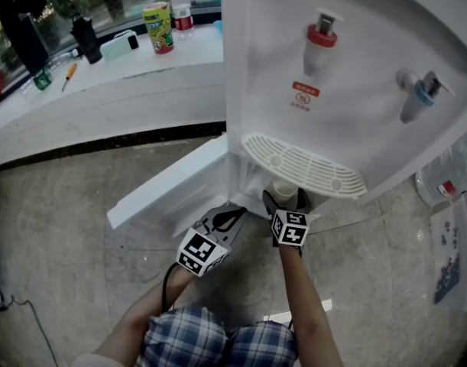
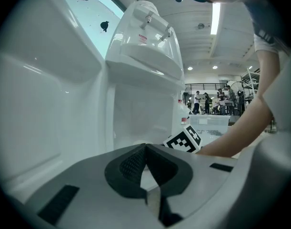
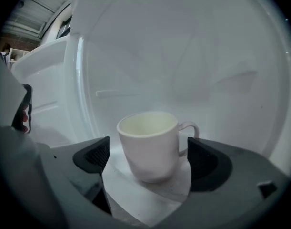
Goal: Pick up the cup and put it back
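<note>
Inside the white dispenser cabinet (image 3: 183, 56), the cup (image 3: 150, 144) stands upright, unclamped, between the wide-apart jaws of the right gripper (image 3: 149, 159)

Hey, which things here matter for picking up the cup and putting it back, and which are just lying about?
Job: white ceramic mug; right gripper, jaws open around it; white water dispenser with open lower cabinet.
Lying about: green printed canister; clear bottle with red label; orange-handled tool.
</note>
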Demonstrator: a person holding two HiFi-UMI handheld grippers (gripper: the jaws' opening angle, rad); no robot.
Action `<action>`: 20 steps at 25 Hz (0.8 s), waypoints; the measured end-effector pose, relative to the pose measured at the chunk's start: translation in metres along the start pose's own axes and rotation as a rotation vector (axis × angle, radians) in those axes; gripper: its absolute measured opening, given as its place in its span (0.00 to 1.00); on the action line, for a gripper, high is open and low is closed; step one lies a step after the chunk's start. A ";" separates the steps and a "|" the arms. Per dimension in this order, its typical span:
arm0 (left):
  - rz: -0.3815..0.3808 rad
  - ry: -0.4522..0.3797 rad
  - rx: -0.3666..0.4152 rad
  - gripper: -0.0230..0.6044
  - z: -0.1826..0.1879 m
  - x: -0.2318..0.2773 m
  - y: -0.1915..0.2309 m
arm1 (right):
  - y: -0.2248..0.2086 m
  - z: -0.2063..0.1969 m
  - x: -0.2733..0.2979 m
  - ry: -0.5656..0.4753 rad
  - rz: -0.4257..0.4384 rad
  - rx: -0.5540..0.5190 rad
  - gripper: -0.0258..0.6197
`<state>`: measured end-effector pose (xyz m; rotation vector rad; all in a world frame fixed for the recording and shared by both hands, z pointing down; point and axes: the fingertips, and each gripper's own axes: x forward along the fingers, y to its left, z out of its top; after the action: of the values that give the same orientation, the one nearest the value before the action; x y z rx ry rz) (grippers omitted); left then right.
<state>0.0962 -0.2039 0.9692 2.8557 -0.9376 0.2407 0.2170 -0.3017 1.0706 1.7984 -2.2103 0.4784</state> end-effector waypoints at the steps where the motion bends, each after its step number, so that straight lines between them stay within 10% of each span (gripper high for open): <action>1: 0.000 -0.003 -0.002 0.08 0.000 0.000 0.000 | 0.001 0.000 -0.002 -0.003 -0.001 -0.002 0.82; 16: 0.022 -0.023 0.002 0.08 0.000 -0.003 0.005 | 0.034 0.029 -0.086 -0.145 0.057 0.010 0.83; 20: 0.017 -0.032 -0.003 0.08 0.014 -0.004 0.002 | 0.039 0.042 -0.127 -0.213 0.104 0.016 0.68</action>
<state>0.0935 -0.2058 0.9554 2.8579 -0.9676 0.1957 0.2050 -0.1979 0.9791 1.8253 -2.4577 0.3394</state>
